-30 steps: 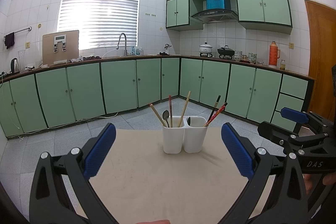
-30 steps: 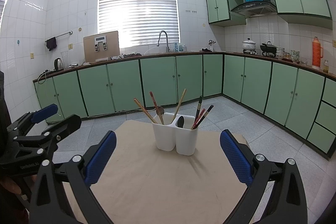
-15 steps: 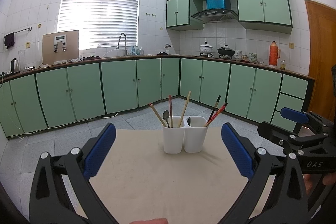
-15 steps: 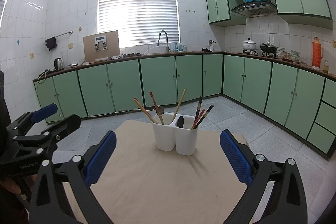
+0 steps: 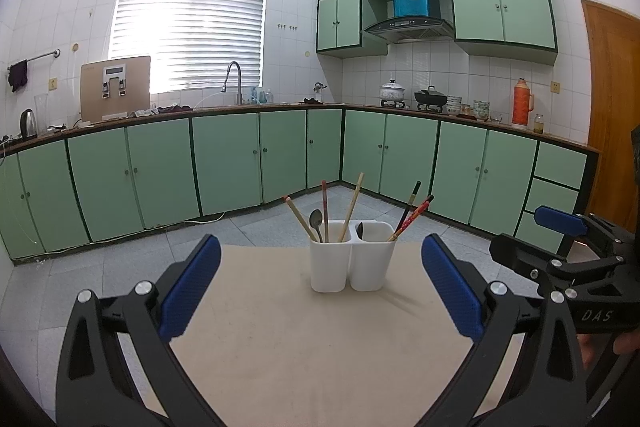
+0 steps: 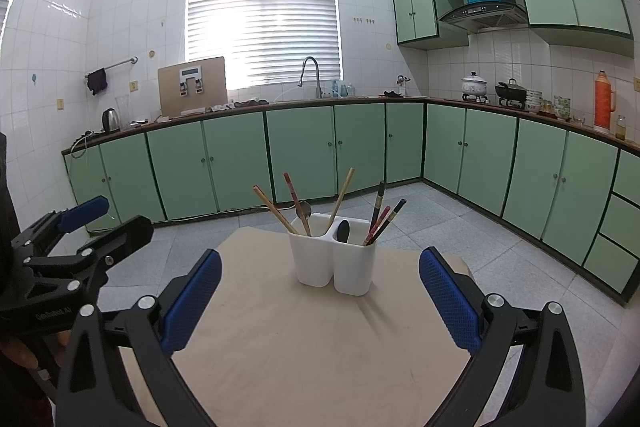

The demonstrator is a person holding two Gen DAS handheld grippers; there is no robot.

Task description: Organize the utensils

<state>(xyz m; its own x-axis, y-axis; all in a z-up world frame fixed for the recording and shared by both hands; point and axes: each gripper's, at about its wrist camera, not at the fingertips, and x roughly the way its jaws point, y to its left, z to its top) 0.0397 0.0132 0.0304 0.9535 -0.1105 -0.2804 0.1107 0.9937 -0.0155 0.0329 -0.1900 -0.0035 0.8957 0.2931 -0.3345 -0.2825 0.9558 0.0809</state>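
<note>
My left tongs hang released, blue pads spread wide over the beige cloth. At twelve o'clock ahead stands the white two-cup holder: its left cup holds wooden chopsticks and a metal spoon, its right cup a dark spoon and dark chopsticks. My right tongs are likewise released, empty.

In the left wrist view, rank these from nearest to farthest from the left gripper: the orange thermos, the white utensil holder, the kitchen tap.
1. White utensil holder: straight ahead of the left gripper, on the table.
2. Orange thermos: on the right-hand counter.
3. Kitchen tap: on the far counter under the window.
</note>
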